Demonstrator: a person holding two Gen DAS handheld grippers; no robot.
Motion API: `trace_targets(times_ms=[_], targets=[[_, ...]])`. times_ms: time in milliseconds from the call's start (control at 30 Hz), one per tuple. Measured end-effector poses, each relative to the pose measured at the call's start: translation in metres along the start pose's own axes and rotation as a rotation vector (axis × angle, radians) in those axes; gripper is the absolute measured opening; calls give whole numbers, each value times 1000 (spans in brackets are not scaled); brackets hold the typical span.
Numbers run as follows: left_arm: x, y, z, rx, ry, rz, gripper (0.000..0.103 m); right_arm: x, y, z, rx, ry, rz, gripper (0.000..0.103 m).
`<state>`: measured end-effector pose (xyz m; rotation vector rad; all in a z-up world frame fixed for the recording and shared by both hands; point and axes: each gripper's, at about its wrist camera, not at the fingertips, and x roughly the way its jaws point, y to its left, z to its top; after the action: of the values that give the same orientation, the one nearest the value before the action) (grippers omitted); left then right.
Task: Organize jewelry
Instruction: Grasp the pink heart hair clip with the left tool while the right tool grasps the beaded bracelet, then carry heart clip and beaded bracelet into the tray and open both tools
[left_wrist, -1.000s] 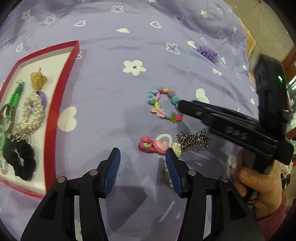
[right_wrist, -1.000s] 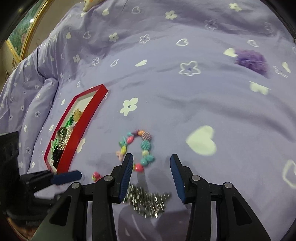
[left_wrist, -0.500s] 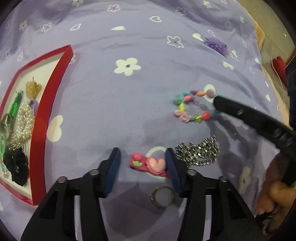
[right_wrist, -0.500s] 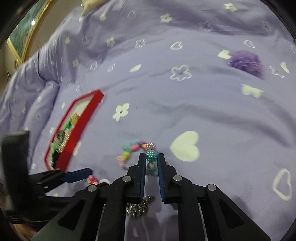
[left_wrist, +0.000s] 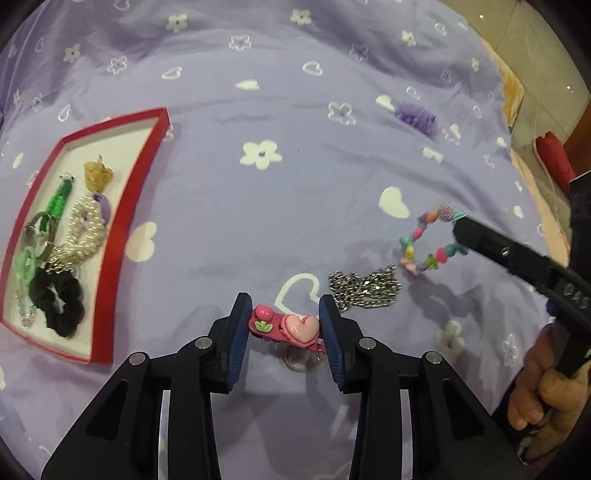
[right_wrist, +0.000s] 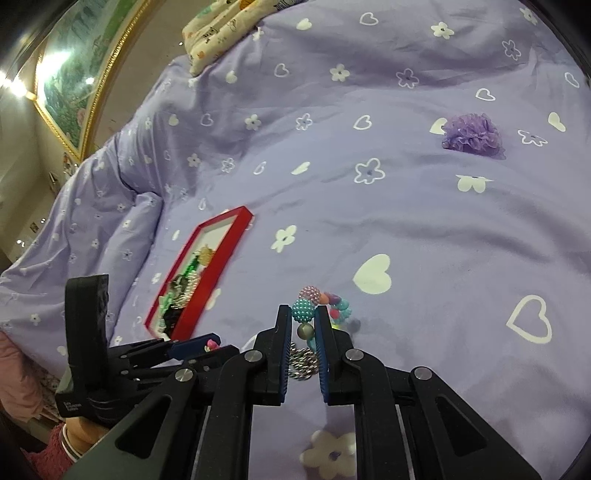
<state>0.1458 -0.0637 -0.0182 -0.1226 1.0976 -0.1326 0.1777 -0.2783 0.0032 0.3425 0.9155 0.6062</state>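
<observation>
You see matt cloth on the bed (left_wrist: 295, 192), a shiny metal chain (left_wrist: 364, 290), glossy plastic on the clip (left_wrist: 286, 326) and beads (right_wrist: 303, 309), and matt black plastic claws (left_wrist: 284, 338).

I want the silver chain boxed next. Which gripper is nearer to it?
Left, likely. The left gripper, shut on the pink heart clip, sits beside the silver chain; the right gripper holds the bead bracelet above it.

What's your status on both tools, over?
Left tool shut on pink heart clip. Right tool shut on beaded bracelet. Silver chain loose on bedspread. Red tray unobstructed.
</observation>
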Motion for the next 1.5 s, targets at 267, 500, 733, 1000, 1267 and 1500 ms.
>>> trace_targets(times_ms=[267,500,733,1000,1267,1500], targets=[[-27,21,-12,-17,-42,-28,35,-6,18,-12,-2,0,32,12],[-37,55,-25,-56,-60,-43,35,-2,40,-18,-7,5,57,12],[-48,98,-38,-110,-80,-41,35,10,67,-18,-30,10,55,12],[-68,149,-49,-158,-124,-17,35,33,99,-21,-64,39,51,12],[-83,188,-56,-203,-159,4,35,49,134,-19,-117,57,78,12],[-90,209,-58,-222,-181,23,35,66,169,-16,-163,67,110,12]])
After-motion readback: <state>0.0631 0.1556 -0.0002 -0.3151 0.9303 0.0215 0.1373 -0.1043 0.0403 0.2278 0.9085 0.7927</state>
